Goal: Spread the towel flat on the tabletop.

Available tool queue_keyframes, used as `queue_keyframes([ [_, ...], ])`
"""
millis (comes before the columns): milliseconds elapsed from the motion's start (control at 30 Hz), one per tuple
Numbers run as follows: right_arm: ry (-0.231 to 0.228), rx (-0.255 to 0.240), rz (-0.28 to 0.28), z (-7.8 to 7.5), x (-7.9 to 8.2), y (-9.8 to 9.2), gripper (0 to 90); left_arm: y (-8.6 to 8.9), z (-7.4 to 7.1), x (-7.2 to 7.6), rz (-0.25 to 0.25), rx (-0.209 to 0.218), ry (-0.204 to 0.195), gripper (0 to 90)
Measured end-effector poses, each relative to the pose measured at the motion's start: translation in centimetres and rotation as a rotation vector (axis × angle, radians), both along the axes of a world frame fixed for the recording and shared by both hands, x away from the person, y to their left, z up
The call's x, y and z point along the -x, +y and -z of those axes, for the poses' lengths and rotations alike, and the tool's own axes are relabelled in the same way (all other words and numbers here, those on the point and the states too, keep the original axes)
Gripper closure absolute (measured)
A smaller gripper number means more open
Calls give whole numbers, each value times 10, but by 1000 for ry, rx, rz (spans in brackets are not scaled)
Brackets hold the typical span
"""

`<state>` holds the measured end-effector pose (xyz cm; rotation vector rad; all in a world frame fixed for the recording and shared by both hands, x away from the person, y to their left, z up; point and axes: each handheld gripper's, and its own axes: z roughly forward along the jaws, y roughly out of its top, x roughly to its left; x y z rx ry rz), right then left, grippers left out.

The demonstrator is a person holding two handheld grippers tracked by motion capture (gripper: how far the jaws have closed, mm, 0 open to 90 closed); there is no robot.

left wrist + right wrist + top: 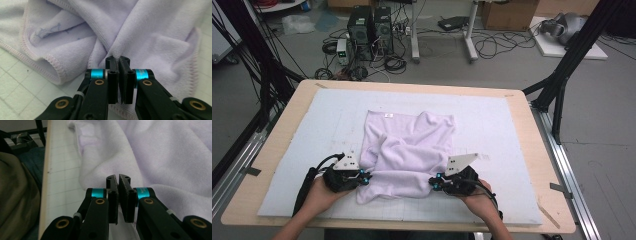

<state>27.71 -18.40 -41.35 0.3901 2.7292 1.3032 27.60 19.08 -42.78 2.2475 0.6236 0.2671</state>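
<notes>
A light wooden table (272, 150) with rounded corners stands on a grey floor (602, 100), and a pale grey gridded mat (332, 115) covers most of its top. In the middle of the mat, a little toward the near edge, lies a crumpled pale lilac terry towel (407, 150) with stitched hems, bunched into soft folds, with a small white label near its far edge. Beyond the table, on the floor, stand two black computer towers (371, 27) among tangled cables, with the white legs of another piece of furniture to their right and a cardboard box (509, 14) farther right. Black frame struts rise at the left and right sides of the table. A person's two hands come in from the near edge, each holding a black tool with blue rings at its tips. The left tool (368, 177) sits at the towel's near left edge, and in the left gripper view (119, 61) its jaws are pressed together, with towel folds bunching right at the tips and cloth lying beneath them; it looks to be pinching the towel's edge. The right tool (432, 182) sits at the towel's near right edge, and in the right gripper view (119, 180) its jaws are likewise clenched against the cloth, with the table's near edge off to the left.
</notes>
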Motion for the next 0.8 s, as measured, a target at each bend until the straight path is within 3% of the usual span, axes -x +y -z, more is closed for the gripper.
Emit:
queue_keyframes([
  [300, -25, -55, 1, -23, 32, -15, 871, -5, -35, 23, 55, 59, -63, 861],
  [433, -68, -60, 11, -41, 37, -22, 871, -4, -46, 25, 62, 65, -89, 861],
  [533, -56, -65, 35, -44, 23, -21, 870, -3, -40, 14, 24, 53, -79, 859],
  [633, -28, -43, 65, -34, -2, -11, 868, -4, -27, -2, -25, 31, -51, 855],
  [733, 9, 18, 91, -14, -28, 2, 865, -6, -13, -18, -62, 13, -29, 852],
  [800, 19, 87, 99, -1, -39, 11, 861, -7, -5, -26, -77, 9, -9, 850],
])
